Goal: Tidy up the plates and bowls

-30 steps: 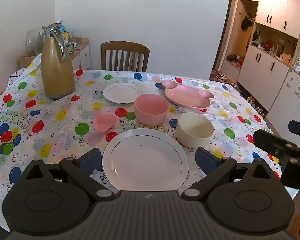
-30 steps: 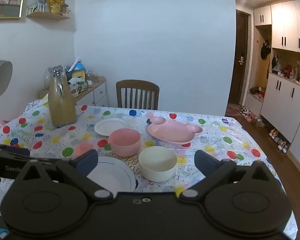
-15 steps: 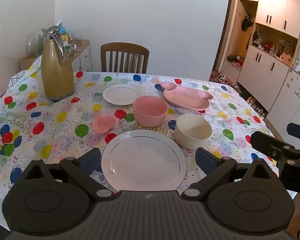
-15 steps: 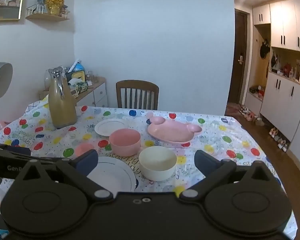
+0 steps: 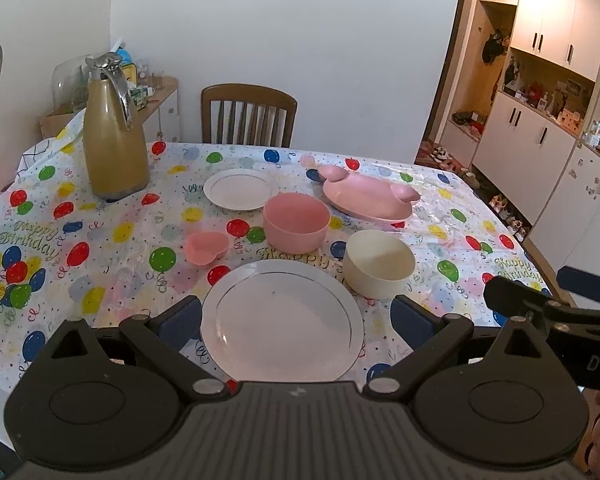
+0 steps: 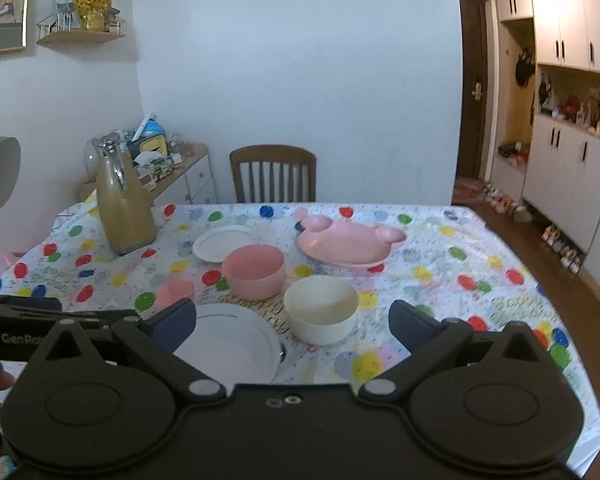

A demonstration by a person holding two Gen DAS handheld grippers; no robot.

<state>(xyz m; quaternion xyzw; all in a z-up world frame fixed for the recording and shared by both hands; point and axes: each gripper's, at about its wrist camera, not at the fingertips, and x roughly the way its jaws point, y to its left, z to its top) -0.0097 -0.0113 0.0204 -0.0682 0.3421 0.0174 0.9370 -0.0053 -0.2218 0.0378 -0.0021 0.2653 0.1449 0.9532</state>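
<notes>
Left wrist: left gripper (image 5: 296, 322) wide open, empty, over big plate (image 5: 282, 322). Right gripper (image 6: 292, 324) wide open, empty, near cream bowl (image 6: 321, 309).

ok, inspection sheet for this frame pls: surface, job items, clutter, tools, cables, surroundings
Surface: table under balloon-print tablecloth, dry as far as visible.
Job's things: large white plate nearest; small white plate farther back; pink bowl; cream bowl; heart-shaped pink dish; pink eared plate. All apart, none stacked.
Clutter: gold thermos jug at far left.
Tools: left tool open over the large white plate; right tool open, empty.
Cables: nothing seen.
Surroundings: wooden chair, white cabinets, side cabinet with oddments.
</notes>
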